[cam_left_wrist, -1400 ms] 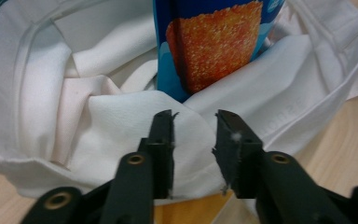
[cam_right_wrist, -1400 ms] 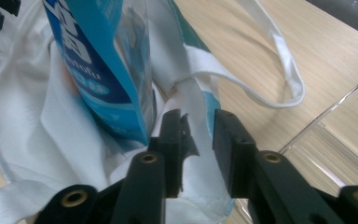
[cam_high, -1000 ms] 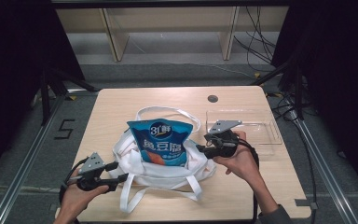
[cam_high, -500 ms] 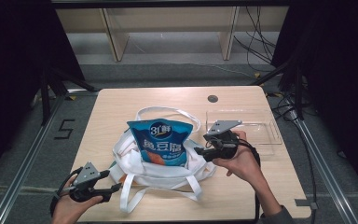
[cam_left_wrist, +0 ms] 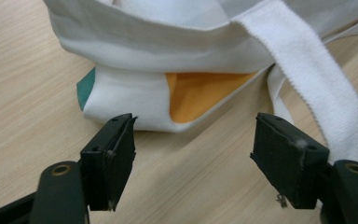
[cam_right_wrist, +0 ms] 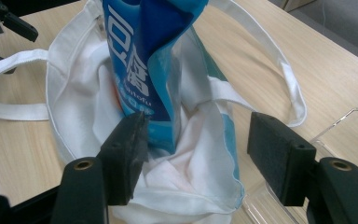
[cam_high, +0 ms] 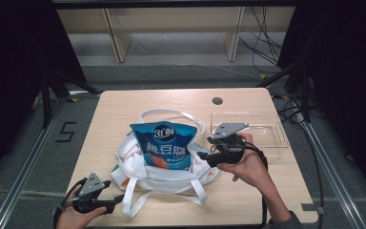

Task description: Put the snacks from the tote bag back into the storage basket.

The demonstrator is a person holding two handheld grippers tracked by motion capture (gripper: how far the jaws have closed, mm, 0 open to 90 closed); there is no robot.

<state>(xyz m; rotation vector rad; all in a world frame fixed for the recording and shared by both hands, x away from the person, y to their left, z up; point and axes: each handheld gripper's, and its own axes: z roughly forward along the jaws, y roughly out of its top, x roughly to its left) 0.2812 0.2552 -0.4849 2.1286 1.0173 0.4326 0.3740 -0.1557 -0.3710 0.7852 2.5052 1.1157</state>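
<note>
Snack bag (cam_high: 167, 149) upright in white tote (cam_high: 138, 167); right gripper (cam_high: 205, 156) fingers open beside it, left gripper (cam_high: 119, 199) fingers open, empty; I'd pinch the tote's near rim, steadying the bag.

White canvas tote bag (cam_high: 138, 164) lies slumped on desk (cam_high: 124, 102), centre-left, mouth open and facing up. Fabric creased; teal and orange panels visible at lower-left corner, per left gripper view. Two white webbing handles: one looped flat behind bag, one trailing toward near desk edge. Blue snack bag (cam_high: 166, 148), white Chinese lettering w/ "31" logo, stands approx. upright, slightly tilted, lower part inside tote mouth, upper part projecting above rim. Top edge crumpled.
</note>
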